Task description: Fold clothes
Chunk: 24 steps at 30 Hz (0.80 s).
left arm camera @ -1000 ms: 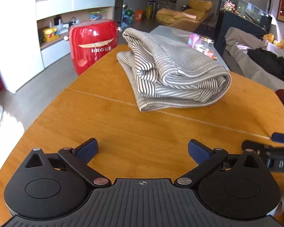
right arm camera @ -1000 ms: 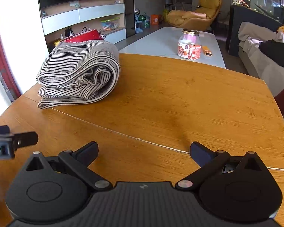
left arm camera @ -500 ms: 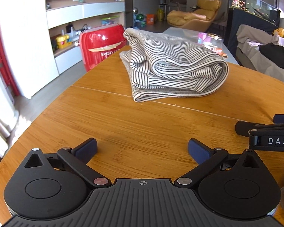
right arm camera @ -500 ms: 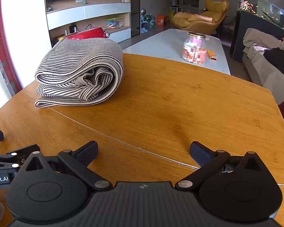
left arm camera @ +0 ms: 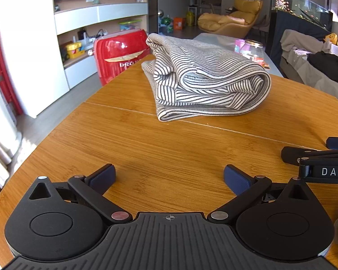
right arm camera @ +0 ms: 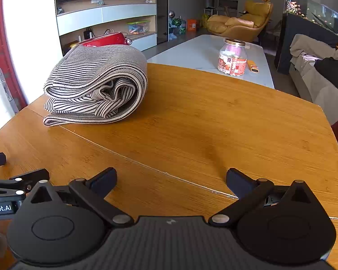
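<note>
Both claws, left claw (left arm camera: pixel 169 176) and right claw (right arm camera: pixel 171 180), are spread wide, empty, above the wooden surface (left arm camera: pixel 191 157); the folded black-and-white striped garment (left arm camera: pixel 205 78) is laid well ahead.

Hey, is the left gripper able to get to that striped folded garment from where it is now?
Probably yes. The left gripper is open, and only bare wooden table lies between it and the striped garment ahead.
</note>
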Tool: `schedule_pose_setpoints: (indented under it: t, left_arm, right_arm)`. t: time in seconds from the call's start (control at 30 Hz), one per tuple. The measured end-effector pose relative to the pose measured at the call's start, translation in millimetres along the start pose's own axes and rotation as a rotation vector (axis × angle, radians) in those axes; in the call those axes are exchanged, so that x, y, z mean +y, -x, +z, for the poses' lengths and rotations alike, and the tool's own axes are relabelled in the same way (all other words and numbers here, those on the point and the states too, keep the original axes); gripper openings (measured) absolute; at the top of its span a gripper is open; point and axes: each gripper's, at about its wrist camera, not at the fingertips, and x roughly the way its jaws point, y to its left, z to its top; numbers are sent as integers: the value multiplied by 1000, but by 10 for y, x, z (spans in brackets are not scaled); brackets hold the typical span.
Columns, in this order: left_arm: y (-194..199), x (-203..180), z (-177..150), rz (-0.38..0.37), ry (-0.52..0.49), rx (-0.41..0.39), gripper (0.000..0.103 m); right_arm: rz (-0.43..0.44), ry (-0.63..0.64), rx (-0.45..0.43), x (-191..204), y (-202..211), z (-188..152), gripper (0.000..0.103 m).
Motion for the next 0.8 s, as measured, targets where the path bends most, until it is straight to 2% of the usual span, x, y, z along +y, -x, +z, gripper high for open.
schedule_pose_setpoints:
  t: [0.8]
  left_arm:
    - [2,-15,-7,8,1,-2,103]
  right_arm:
    - [27,24,1,26,22,-7,103]
